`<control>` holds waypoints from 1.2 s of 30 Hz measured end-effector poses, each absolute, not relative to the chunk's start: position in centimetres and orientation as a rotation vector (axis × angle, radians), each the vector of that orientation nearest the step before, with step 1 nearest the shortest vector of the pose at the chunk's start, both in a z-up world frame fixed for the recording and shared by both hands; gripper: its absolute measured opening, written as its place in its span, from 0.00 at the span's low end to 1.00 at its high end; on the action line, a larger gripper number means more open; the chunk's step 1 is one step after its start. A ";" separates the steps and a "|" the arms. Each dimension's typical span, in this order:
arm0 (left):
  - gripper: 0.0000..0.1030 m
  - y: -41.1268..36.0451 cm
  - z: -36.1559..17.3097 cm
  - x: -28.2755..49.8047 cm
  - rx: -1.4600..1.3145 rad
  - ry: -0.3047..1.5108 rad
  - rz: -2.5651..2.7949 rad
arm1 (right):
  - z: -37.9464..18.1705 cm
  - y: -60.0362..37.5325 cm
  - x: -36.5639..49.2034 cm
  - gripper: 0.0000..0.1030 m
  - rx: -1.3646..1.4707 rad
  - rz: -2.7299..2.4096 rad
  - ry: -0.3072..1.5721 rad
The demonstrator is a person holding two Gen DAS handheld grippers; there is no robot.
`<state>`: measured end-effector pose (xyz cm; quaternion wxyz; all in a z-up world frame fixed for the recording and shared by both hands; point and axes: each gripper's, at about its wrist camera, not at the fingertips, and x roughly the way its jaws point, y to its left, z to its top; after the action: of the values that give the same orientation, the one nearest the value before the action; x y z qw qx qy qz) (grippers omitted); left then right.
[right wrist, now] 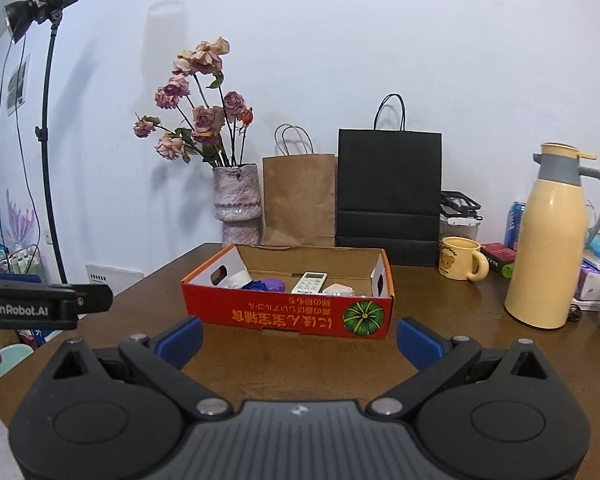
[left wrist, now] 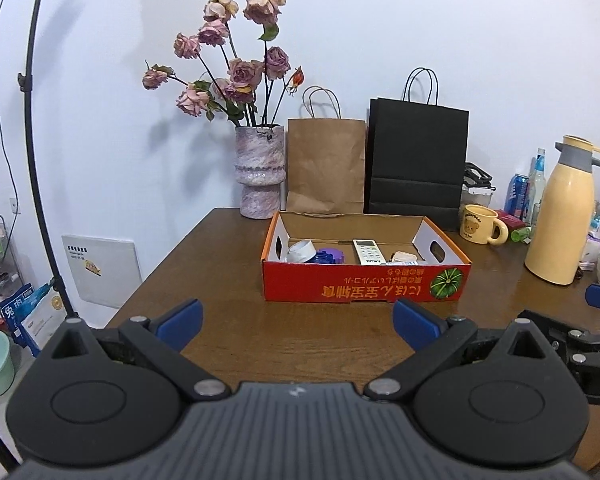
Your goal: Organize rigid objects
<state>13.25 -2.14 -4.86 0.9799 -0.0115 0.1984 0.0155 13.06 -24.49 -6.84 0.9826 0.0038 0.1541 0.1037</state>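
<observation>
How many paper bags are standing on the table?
2. The brown paper bag stands behind the red box, beside the vase. The black paper bag stands right of it. Both lean against the wall.

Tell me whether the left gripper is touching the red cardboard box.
Apart. In the left wrist view, bare brown tabletop separates the open left gripper from the red cardboard box; the jaws hold nothing.
</observation>
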 end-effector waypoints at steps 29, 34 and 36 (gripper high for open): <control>1.00 -2.4 -3.7 8.6 -0.024 0.392 0.004 | -5.4 -24.8 7.2 1.00 0.013 0.210 0.266; 1.00 -2.3 -3.7 8.7 -0.023 0.392 0.005 | -5.4 -24.7 7.2 1.00 0.011 0.212 0.269; 1.00 -2.3 -3.7 8.6 -0.024 0.391 0.004 | -5.4 -24.7 7.2 1.00 0.011 0.212 0.269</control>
<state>8.64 -2.33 -3.70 0.9809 -0.0118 0.1943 0.0020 7.19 -24.68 -5.43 0.9854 0.0057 0.1339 0.1053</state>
